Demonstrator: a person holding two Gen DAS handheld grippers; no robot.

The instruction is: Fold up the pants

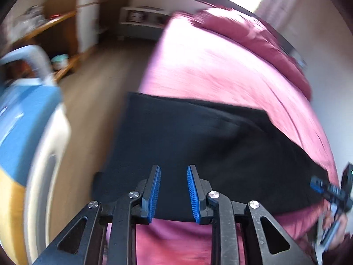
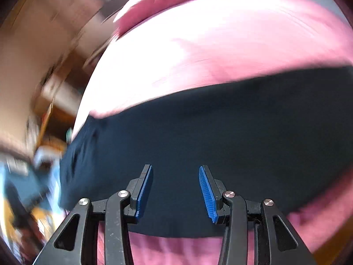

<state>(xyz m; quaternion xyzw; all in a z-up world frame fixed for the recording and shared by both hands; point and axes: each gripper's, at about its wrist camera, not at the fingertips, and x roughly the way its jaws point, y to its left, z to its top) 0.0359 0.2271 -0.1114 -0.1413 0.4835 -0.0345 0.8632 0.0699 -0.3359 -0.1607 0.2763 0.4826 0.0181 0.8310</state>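
Both tools, left (image 1: pixel 173 190) and right (image 2: pixel 175 191), hang spread and empty over the dark pants (image 1: pixel 198 145) on the pink bed (image 1: pixel 209 66); next, I reckon, pinch an end and fold it across.

Plain black pants (image 1: pixel 198 145) ahead of the black left gripper (image 1: pixel 173 172) with ribbed blue pads (image 1: pixel 154 194); pink bedspread (image 1: pixel 209 66) beyond; blue-and-yellow ironing board (image 1: pixel 24 128) far left; brown wood-look floor (image 1: pixel 99 84).

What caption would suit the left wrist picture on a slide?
Open left gripper above dark pants spread on a pink bed.
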